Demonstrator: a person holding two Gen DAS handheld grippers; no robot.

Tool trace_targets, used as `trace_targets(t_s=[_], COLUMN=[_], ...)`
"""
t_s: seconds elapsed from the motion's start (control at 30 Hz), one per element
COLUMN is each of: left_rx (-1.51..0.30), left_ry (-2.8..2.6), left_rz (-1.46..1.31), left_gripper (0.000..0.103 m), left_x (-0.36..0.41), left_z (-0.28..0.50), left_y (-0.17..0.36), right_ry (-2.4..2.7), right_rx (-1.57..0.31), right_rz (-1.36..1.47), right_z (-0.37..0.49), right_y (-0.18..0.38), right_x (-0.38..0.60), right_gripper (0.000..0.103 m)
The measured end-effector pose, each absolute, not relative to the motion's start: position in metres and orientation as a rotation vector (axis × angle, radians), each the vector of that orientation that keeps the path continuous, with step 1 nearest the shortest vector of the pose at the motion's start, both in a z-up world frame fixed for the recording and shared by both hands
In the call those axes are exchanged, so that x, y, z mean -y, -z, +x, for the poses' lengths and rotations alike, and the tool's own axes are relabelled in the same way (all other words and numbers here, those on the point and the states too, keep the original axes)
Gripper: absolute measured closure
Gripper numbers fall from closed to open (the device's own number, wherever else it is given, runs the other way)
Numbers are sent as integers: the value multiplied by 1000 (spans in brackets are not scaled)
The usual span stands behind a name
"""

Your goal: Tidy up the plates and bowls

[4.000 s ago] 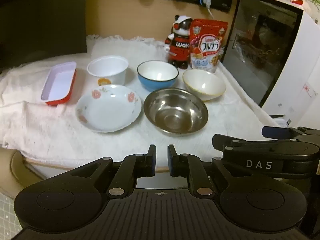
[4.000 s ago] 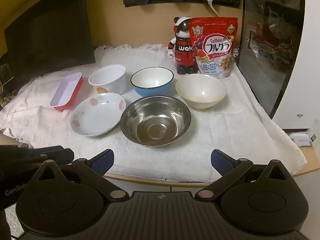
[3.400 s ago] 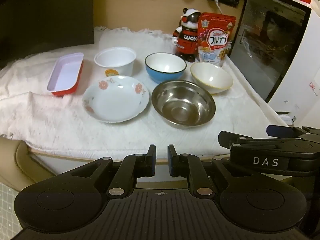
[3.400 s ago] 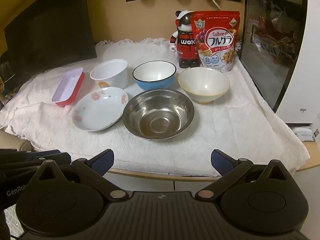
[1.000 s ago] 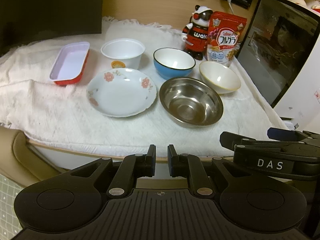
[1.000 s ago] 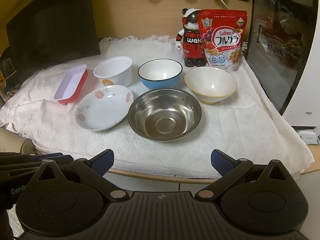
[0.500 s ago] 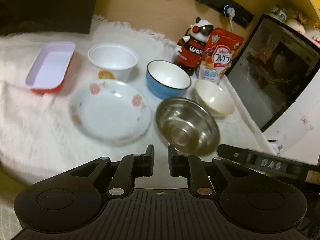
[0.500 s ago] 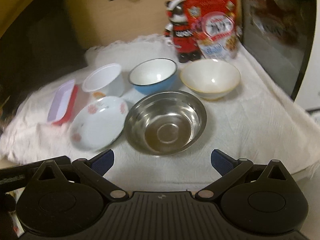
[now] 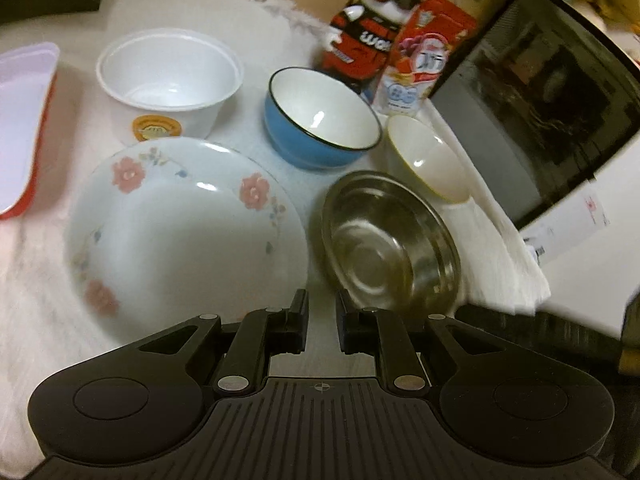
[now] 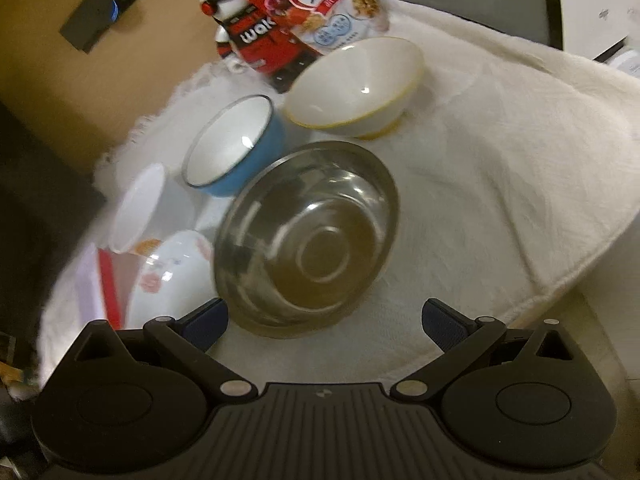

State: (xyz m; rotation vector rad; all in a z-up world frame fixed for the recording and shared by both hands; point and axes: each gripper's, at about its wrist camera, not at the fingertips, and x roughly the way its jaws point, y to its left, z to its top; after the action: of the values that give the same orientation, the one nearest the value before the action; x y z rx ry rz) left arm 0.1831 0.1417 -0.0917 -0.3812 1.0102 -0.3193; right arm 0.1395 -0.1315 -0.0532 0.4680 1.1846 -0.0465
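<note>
On the white cloth lie a floral plate, a steel bowl, a blue bowl, a cream bowl, a white cup-bowl and a red tray. My left gripper is shut and empty, just above the gap between the plate and the steel bowl. My right gripper is open and empty, its jaws spread at the near rim of the steel bowl. The blue bowl, cream bowl and floral plate also show in the right wrist view.
A red-and-black mascot figure and a cereal bag stand at the back. A dark-doored appliance stands at the right edge of the table. The cloth's front edge hangs at the near right.
Both grippers have moved forward and down close over the dishes. The right view has tilted and now sits right at the steel bowl. No dish has moved.
</note>
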Motion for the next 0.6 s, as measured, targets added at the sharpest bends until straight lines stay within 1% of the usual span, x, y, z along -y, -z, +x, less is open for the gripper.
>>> trace_targets(t_s=[0.17, 0.27, 0.43, 0.5, 0.6], left_rx=[-1005, -1035, -1080, -1084, -1093], left_ry=[293, 268, 171, 158, 145], left_rz=[-361, -397, -384, -400, -410], left_gripper=[87, 87, 87, 84, 83], left_x=[-132, -125, -113, -110, -104], left_z=[215, 228, 248, 252, 256], left_y=[97, 102, 113, 116, 119], right_ry=[41, -37, -144, -186, -224], right_rx=[-1181, -1238, -1273, -1297, -1321], right_rz=[358, 380, 425, 463, 430], right_z=[167, 194, 222, 231, 240], right_y=[64, 84, 109, 118, 125], right_x=[149, 161, 175, 180, 181], right_gripper=[0, 0, 0, 0, 0])
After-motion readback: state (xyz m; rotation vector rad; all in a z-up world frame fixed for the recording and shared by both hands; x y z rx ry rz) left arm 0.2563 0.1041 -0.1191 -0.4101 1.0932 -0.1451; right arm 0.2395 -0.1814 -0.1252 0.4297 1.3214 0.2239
